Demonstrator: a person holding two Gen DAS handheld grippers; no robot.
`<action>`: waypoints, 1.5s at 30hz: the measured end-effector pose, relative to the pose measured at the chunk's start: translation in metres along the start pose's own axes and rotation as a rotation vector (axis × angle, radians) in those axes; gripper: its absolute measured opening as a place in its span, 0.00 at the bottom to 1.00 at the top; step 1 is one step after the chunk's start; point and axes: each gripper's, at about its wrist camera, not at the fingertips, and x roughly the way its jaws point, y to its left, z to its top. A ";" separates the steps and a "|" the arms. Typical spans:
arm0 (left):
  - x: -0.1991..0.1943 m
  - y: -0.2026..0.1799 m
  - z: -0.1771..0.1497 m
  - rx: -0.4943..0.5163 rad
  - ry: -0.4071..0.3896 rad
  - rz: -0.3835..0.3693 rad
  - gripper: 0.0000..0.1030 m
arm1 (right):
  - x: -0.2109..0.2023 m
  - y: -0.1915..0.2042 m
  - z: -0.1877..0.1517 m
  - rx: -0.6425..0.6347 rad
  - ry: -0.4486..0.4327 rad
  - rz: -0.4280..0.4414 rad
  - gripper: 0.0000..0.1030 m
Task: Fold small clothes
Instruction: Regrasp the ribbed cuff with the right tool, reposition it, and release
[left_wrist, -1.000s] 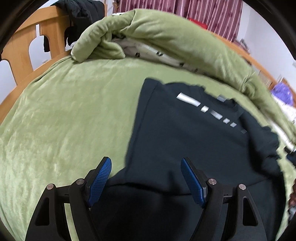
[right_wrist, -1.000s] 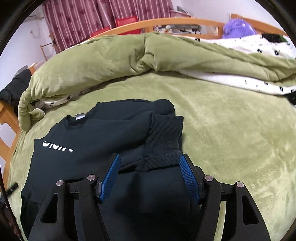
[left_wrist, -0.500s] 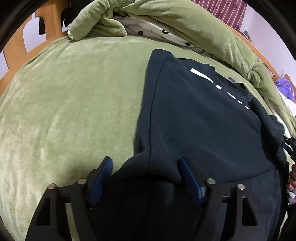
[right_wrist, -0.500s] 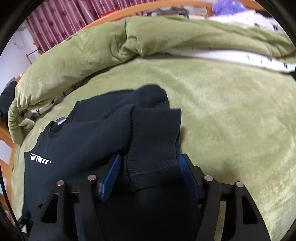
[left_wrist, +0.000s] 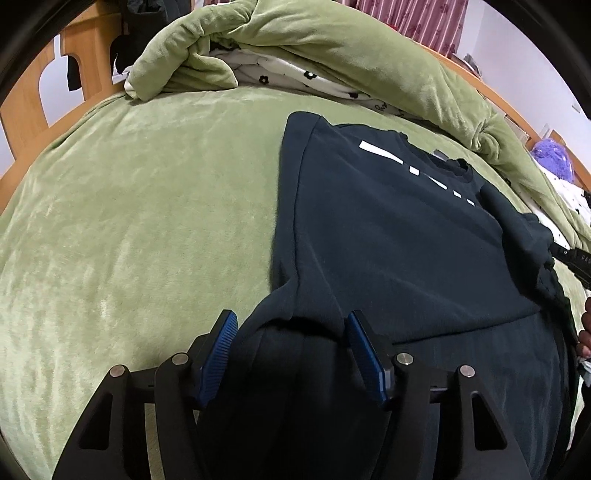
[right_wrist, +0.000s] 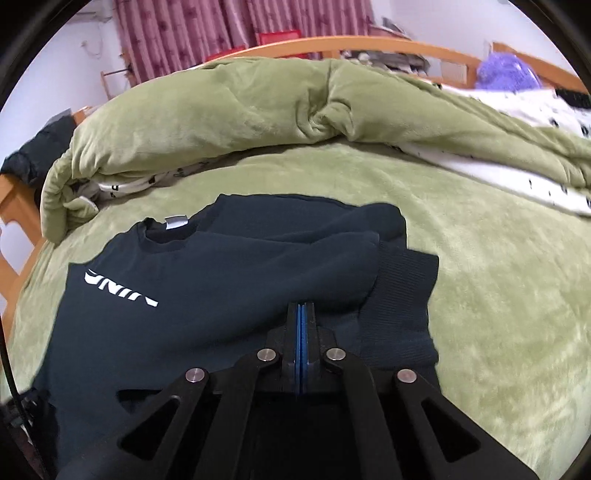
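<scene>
Sweatshirt (left_wrist: 388, 236) hem hidden behind left gripper (left_wrist: 290, 343).

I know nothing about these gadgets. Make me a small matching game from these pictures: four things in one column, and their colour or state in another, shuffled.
Things:
1. sweatshirt
2. bed cover
3. left gripper
4. right gripper

States:
a. jaws apart, fabric bunched between them
b. plush green
c. jaws pressed together
d. dark navy with white lettering

Pairs: 1-d, 2-b, 3-a, 4-c
</scene>
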 end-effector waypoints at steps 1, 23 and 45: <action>0.000 0.000 -0.001 0.005 0.003 0.001 0.58 | 0.000 -0.002 -0.002 0.022 0.026 0.024 0.31; -0.006 0.006 0.008 -0.020 -0.018 -0.003 0.59 | 0.026 -0.041 -0.013 0.271 0.010 -0.008 0.20; -0.060 0.048 0.029 -0.171 -0.179 0.027 0.61 | -0.043 0.250 -0.031 -0.306 -0.080 0.334 0.24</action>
